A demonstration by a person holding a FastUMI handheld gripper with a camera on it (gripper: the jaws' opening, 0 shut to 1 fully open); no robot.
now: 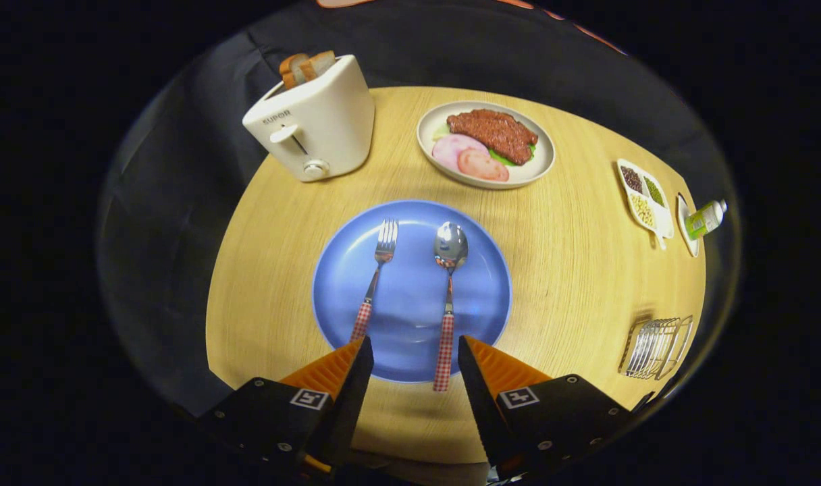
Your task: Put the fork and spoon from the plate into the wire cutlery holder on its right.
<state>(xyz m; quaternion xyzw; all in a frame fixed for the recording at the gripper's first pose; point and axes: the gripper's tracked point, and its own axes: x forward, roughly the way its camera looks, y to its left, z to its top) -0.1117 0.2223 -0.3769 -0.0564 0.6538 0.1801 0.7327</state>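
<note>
I've got the gripper (414,345) spread wide over the near rim of the round blue plate (343,270), grasping nothing. The steel spoon with a red-checked handle (446,304) lies between my fingers, its handle end overhanging the rim. The matching fork (375,280) lies beside it; my left fingertip covers its handle end. Off right, near the round wooden table's (572,270) edge, the wire cutlery holder (655,347) looks squashed by distortion.

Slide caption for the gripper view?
Open gripper above spoon handle, fork alongside on blue plate.
</note>
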